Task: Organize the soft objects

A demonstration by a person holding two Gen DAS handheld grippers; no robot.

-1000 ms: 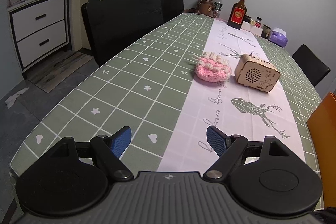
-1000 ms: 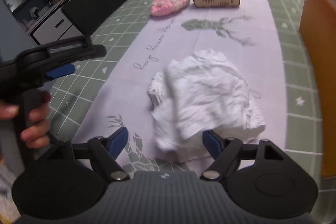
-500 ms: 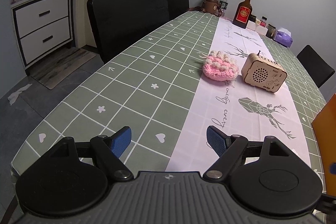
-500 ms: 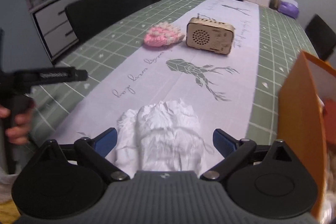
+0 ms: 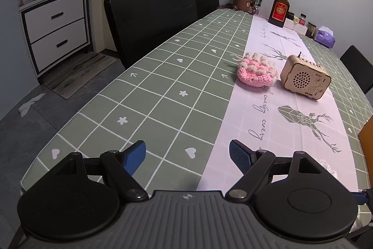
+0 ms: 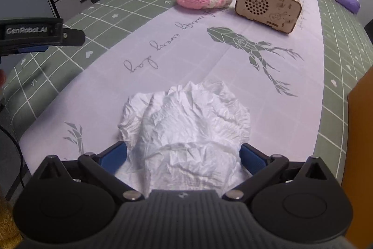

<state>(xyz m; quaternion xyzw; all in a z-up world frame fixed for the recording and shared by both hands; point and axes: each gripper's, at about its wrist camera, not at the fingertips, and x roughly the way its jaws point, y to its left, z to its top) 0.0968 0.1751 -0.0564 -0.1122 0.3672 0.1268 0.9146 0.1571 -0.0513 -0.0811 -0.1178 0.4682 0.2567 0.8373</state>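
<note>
White crumpled cloth (image 6: 186, 130): lies on the pale runner of the table (image 6: 338, 67), near edge, between the wide-spread jaws of your right gripper (image 6: 183, 156), pads not yet pressing. Step in hand: lining up the pick. Next, you close on the bunched middle. Left gripper (image 5: 187, 155): jaws apart, holding nothing. Pink crocheted piece (image 5: 256, 72): farther up, beside the wooden radio (image 5: 305, 79), untouched.
</note>
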